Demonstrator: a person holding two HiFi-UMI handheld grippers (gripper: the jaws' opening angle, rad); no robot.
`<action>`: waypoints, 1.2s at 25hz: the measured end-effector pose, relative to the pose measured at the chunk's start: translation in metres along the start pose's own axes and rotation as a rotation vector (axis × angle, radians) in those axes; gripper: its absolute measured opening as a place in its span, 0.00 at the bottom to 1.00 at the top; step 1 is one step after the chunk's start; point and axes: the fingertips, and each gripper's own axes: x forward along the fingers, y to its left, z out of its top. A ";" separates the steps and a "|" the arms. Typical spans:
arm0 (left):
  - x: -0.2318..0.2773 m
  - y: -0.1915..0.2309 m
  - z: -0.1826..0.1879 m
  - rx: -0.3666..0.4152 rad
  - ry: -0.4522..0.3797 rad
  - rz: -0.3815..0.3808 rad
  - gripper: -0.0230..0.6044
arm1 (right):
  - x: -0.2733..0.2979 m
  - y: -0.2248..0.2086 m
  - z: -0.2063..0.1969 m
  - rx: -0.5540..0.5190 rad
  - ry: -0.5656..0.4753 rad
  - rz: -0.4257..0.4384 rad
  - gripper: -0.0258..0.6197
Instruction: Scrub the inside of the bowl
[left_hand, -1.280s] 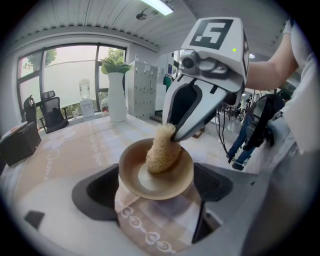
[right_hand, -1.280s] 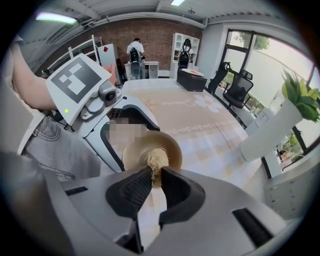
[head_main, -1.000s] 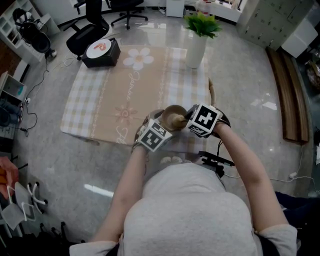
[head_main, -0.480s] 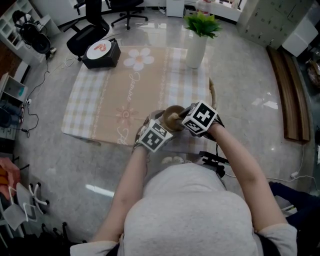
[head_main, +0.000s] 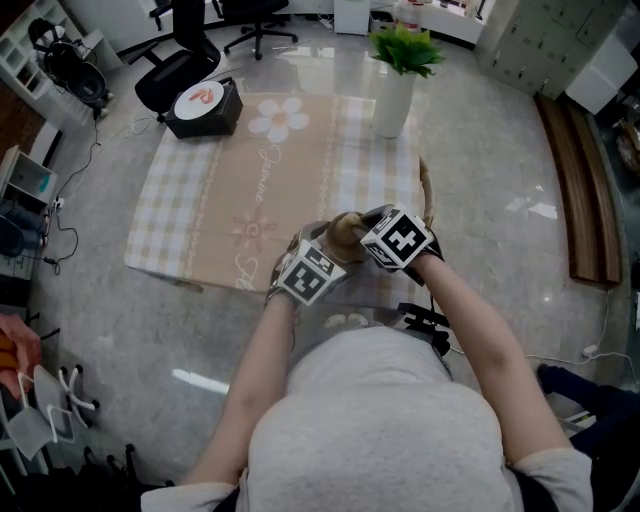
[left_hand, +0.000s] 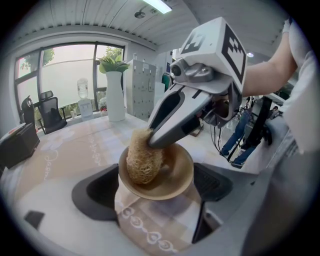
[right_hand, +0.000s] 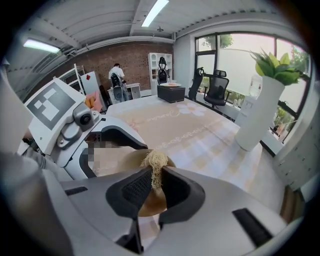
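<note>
Your left tongs (left_hand: 156, 187): they are shut on the bowl. One dark jaw presses on each side of it, and you hold it up off the table.

Your right tongs (right_hand: 156, 181): they are squeezed tight on the scrubber. The two jaws sit close together, and a tuft of the scrubber pokes out above them.

Bowl (left_hand: 174, 176): it is small, round and light brown. It sits between your left jaws and tips so that its open side faces that gripper's camera. In the head view it is right in front of you, over the near edge of the cloth, between your two marker cubes.

Scrubber (left_hand: 143, 159): it is a rough, straw-coloured lump. It is inside the bowl and touches the bowl's inner wall on the left side in the left gripper view. Your right tongs come down to it from the upper right.

Cloth (head_main: 230, 190): it is beige with checks and flowers. It lies flat on the grey table (head_main: 480, 170).

Vase (head_main: 392, 98): it is tall and white with green leaves. It stands upright at the far right part of the cloth, well apart from the bowl.

Black box (head_main: 203, 105): it sits at the far left corner of the cloth and has a round white thing on top.

Chairs (head_main: 180, 60): black office chairs stand past the far edge of the table.
</note>
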 end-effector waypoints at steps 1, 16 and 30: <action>0.000 0.000 0.000 0.000 0.000 0.000 0.74 | 0.000 -0.001 0.000 -0.007 0.001 -0.010 0.13; 0.001 0.000 -0.001 -0.002 0.013 0.004 0.74 | -0.021 0.006 -0.024 -0.186 0.207 0.050 0.13; -0.004 -0.002 0.003 -0.021 0.012 0.011 0.75 | -0.048 -0.005 -0.007 -0.055 0.088 0.054 0.13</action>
